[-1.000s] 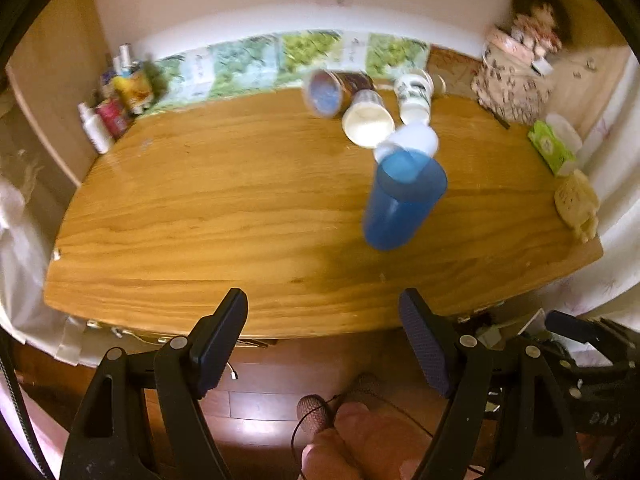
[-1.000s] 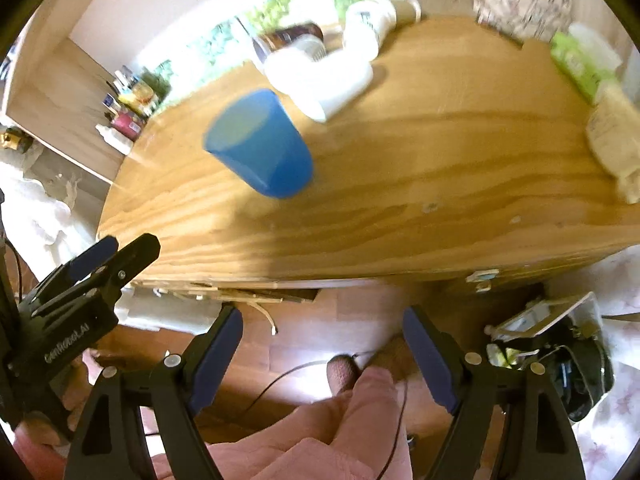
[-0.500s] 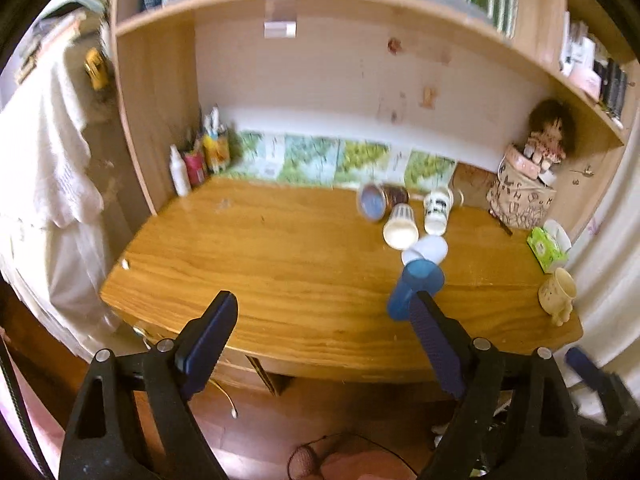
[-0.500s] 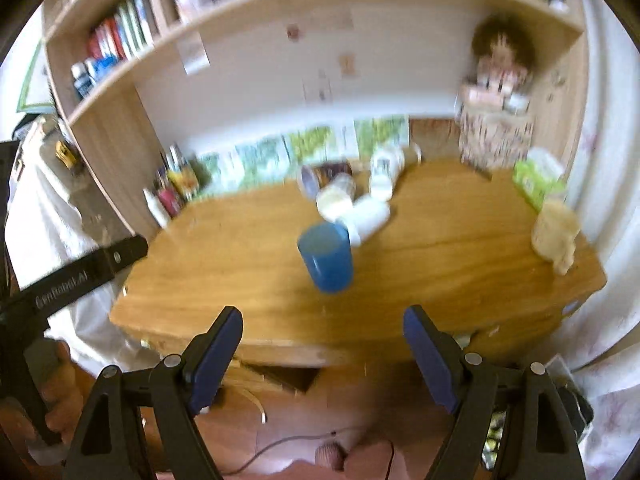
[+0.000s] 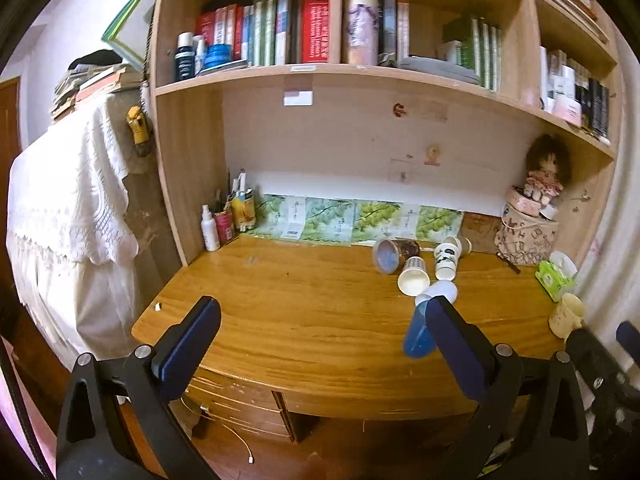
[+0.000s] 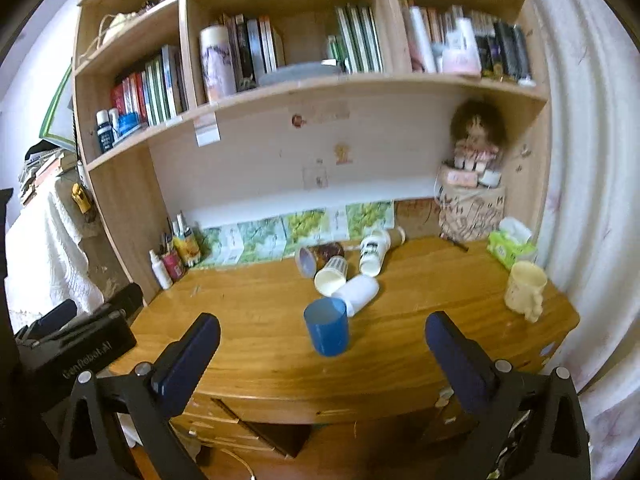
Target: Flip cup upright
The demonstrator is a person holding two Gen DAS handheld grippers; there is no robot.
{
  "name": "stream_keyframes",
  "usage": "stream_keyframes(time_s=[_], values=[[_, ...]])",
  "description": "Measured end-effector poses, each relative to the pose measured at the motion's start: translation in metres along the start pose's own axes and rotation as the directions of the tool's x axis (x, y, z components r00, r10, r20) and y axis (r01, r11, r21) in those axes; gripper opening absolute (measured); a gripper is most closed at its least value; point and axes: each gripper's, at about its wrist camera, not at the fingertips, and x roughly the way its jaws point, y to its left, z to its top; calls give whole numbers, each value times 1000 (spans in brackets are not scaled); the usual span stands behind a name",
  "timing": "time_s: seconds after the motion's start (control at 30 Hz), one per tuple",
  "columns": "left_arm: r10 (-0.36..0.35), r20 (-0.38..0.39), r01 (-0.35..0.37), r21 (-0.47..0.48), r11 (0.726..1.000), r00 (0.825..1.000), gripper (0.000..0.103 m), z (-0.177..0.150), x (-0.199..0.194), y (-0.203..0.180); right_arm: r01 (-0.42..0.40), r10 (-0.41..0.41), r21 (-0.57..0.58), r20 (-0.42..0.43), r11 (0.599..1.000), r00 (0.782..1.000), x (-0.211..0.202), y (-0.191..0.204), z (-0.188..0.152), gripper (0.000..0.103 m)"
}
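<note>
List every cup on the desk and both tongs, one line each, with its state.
blue cup: upright, mouth up
white cup: on its side
cream paper cup: on its side
printed paper cup: on its side
yellow mug: upright
left tongs: open, empty
right tongs: open, empty

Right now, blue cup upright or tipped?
Upright. The blue cup stands on the desk, open rim facing up, base down; neither gripper touches it.
</note>
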Motion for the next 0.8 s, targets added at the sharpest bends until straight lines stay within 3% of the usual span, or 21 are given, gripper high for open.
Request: stream_keyframes(time_s=[0.2,0.47,0.8], values=[[3,46,-4,29,1000,999,102,1,-10,-4,60,-62,31,55,998,997,-17,-7,0,103],[-31,112,24,64,998,993,102,2,-23,-6,28,-31,56,57,998,998,-20,-8,-3,103],[-47,126,38,71,997,991,102,-1,-29,-6,9,-12,52,53,999,999,-23,-5,-5,103]])
